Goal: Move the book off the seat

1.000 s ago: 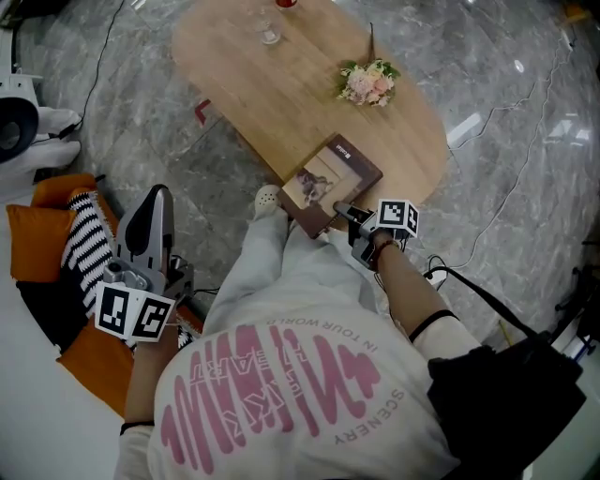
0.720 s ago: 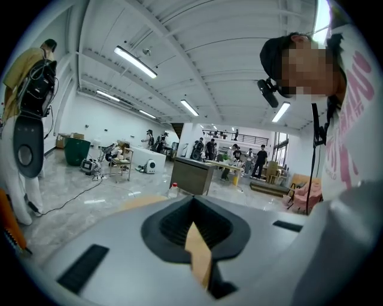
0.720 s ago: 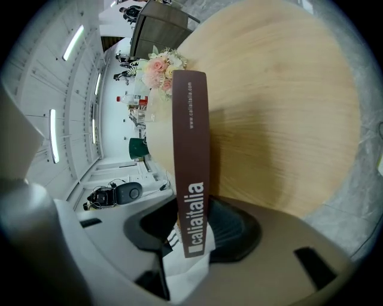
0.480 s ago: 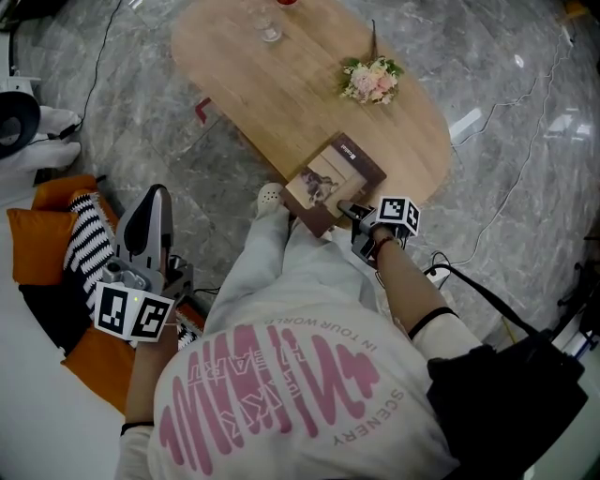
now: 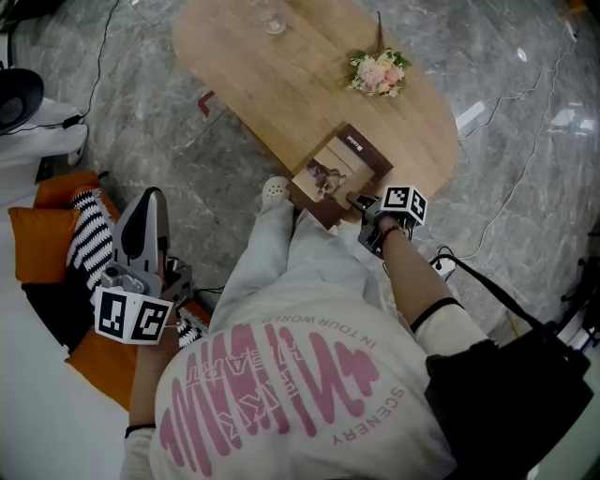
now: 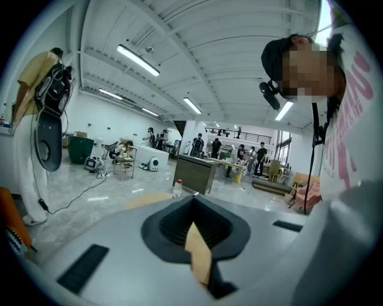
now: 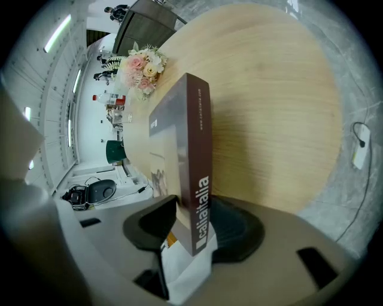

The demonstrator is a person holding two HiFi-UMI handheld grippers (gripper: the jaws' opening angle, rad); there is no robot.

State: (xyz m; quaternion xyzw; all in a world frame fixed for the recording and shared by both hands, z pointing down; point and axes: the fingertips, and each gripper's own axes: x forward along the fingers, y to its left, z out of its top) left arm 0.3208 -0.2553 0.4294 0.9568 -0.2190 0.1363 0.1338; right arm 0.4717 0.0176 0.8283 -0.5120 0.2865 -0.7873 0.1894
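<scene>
Your right gripper [image 5: 357,202] is clamped on the book [image 5: 337,172] at its near end, pads on both covers. Prob so it lands flat on the table [image 5: 272,84], so it's off the seat imo. Left gripper [image 5: 150,214] is closed w/ nothing in it, parked aside.

We see a wooden table [image 5: 281,89] standing on a marble floor [image 5: 141,131]. It bears flowers [image 5: 380,73] near its right end and a glass [image 5: 273,21] at its far edge. Off to the left, a striped cushion [image 5: 92,239] lies beside an orange cushion [image 5: 39,246].
</scene>
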